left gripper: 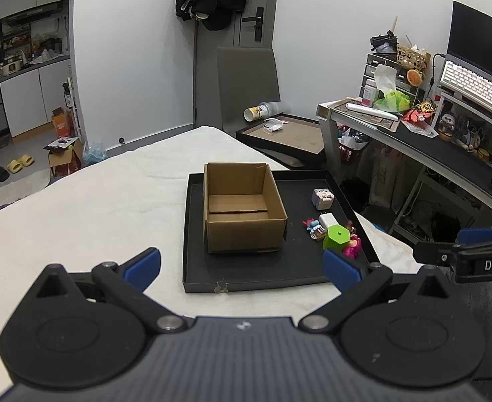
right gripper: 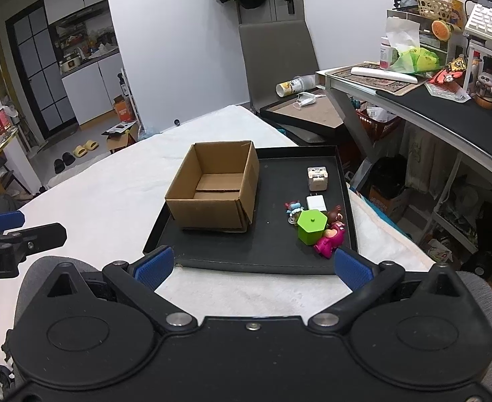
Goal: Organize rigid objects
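Your left gripper [left gripper: 242, 268] and right gripper [right gripper: 252, 266] both hang with jaws spread and empty, short of the black tray [right gripper: 269, 254]. The open cardboard box [right gripper: 212, 197] sits left of centre to receive the toys [right gripper: 316, 224] clustered at centre right.

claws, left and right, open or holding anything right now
Left claw: open, holding nothing.
Right claw: open, holding nothing.
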A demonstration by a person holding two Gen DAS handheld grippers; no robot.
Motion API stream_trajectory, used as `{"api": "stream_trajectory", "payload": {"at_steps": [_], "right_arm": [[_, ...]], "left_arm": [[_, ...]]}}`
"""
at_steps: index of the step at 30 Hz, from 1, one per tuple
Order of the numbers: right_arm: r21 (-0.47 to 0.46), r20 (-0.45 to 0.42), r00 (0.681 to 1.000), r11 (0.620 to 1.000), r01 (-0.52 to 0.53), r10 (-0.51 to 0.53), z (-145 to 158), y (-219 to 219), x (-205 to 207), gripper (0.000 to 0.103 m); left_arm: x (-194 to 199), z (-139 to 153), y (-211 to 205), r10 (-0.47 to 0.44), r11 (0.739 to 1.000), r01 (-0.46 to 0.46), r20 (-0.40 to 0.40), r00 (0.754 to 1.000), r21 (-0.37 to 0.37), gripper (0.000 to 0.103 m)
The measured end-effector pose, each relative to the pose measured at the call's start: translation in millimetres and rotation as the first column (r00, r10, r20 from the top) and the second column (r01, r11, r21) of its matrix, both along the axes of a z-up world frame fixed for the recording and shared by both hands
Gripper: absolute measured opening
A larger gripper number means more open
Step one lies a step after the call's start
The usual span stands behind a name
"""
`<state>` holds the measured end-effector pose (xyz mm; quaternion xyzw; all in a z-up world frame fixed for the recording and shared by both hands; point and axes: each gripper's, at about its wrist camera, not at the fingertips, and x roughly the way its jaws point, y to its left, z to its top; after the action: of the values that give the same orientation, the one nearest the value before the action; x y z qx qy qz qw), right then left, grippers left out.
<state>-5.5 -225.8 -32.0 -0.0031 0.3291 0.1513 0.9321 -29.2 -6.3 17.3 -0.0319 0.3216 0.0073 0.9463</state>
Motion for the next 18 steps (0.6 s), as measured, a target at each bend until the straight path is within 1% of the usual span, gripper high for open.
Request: {"api": "stream_trajectory", "payload": {"at_steps": [18], "right_arm": [[-0.011,0.007,1.000,1.000,-0.010,0.010,-0.1,2.9,-0.3,0.103]], "left_arm": [[-0.9,-1.9,-0.9,0.000,1.000,0.000,0.001,1.000,0.001,0.102]]}}
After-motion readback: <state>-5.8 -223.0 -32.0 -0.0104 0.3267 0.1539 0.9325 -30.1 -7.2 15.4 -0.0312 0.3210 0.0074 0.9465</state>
